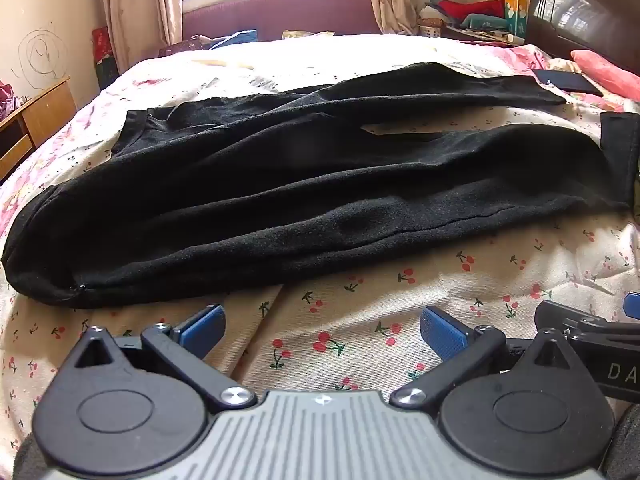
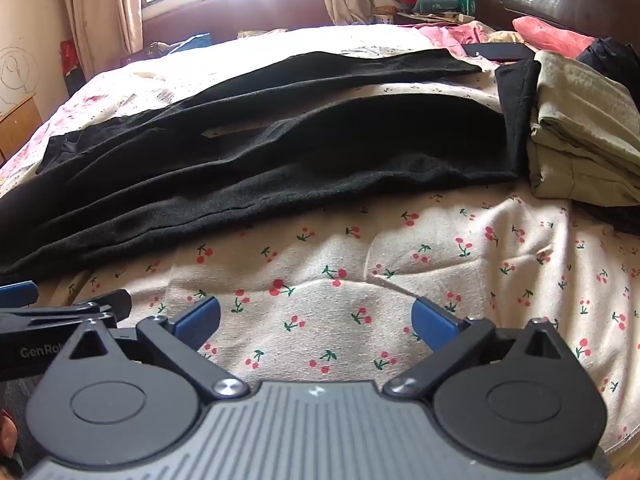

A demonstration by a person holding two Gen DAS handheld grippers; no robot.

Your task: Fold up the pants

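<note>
One pair of black pants (image 1: 304,184) lies spread lengthwise across the bed (image 1: 360,320), legs slightly parted. Folded olive clothes (image 2: 580,140) sit beside the cuffs. Both grippers' fingers (image 1: 202,326) (image 2: 434,326) hang released, empty, near the bed's front edge.

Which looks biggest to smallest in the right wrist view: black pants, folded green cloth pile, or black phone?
1. Black fabric pants, spread across the bed.
2. Folded olive-green cloth pile.
3. Flat black phone, though it lies farther away, which shrinks it.
</note>
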